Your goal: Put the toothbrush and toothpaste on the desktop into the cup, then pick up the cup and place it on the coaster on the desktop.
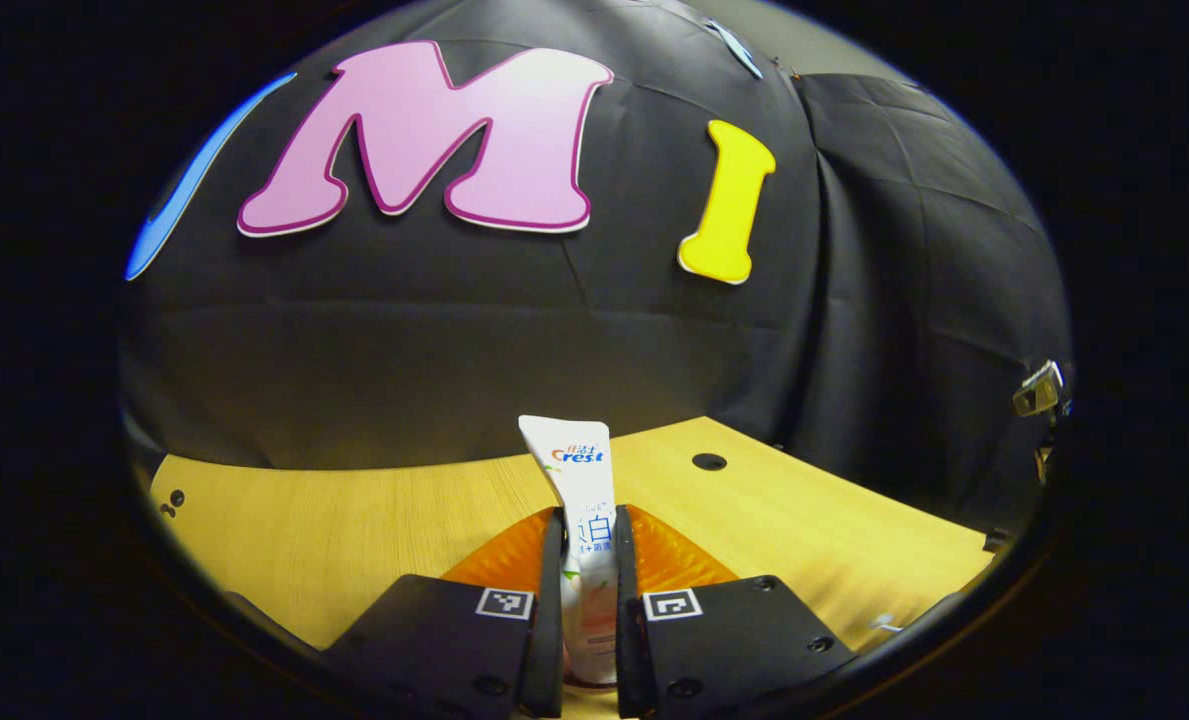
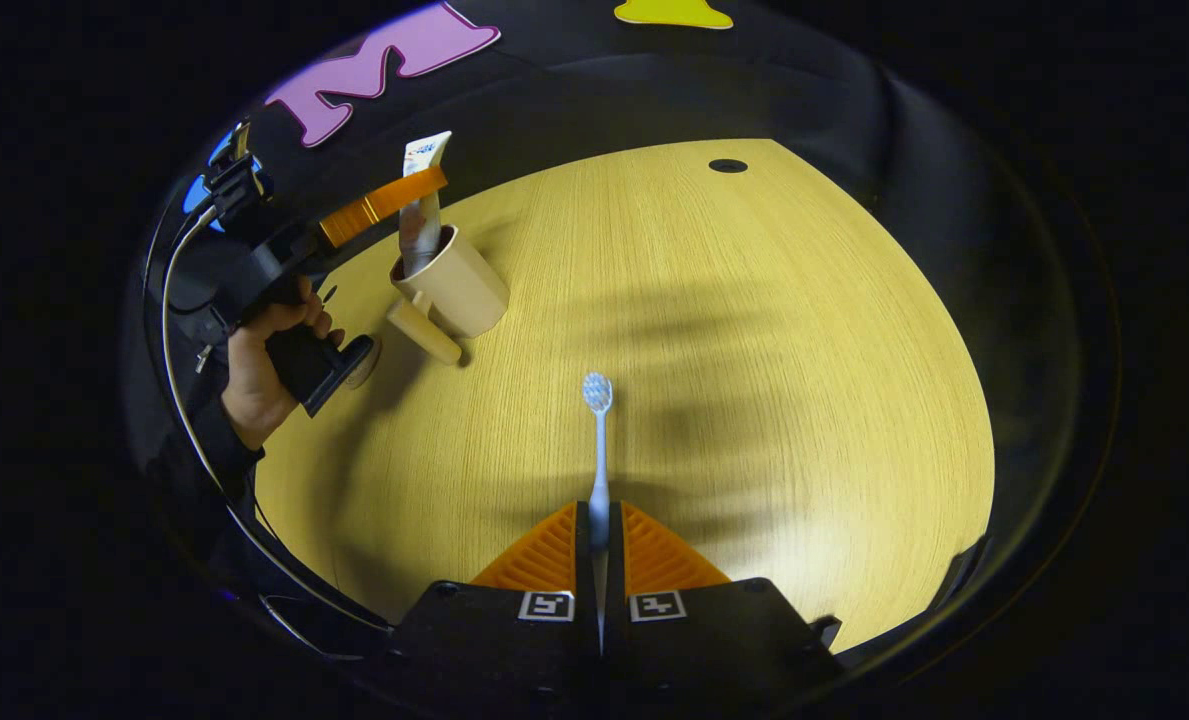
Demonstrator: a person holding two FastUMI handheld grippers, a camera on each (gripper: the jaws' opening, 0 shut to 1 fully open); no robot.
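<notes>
We see the toothpaste (image 1: 582,500), a white tube with a peach-tinted lower part, standing upright with its flat crimped end on top. In the right gripper view its lower end sits inside the cup (image 2: 457,285), a beige mug with a thick stubby handle that stands on the yellow wood-grain worktop (image 2: 754,350). The toothbrush (image 2: 598,450) is slim and pale blue with a small rounded head; we see it pointing head-first away from us above the worktop, well apart from the cup.
</notes>
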